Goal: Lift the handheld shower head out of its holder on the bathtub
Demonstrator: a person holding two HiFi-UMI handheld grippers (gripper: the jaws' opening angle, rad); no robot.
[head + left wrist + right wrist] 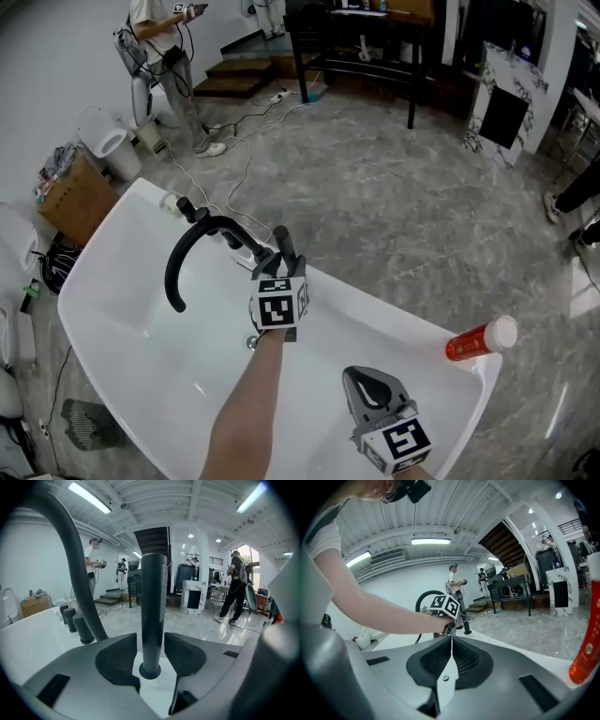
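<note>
The black handheld shower head point(153, 620) stands upright in its round holder on the white bathtub's rim point(112, 234). In the head view the shower head point(283, 242) shows at the far rim, just past my left gripper point(272, 257). That left gripper point(152, 654) is open, its jaws on either side of the handle, with a thin gap on the left side. A black arched faucet point(192, 246) curves over the tub just to the left. My right gripper point(373, 389) hangs over the tub's near right part, shut and empty point(451, 641).
A red bottle point(480, 339) lies on the tub's right rim, close beside my right gripper point(587, 644). Black knobs point(75, 620) stand beside the faucet base. A person point(164, 56), a cardboard box point(70, 192), floor cables point(244, 131) and a black table point(361, 37) lie beyond the tub.
</note>
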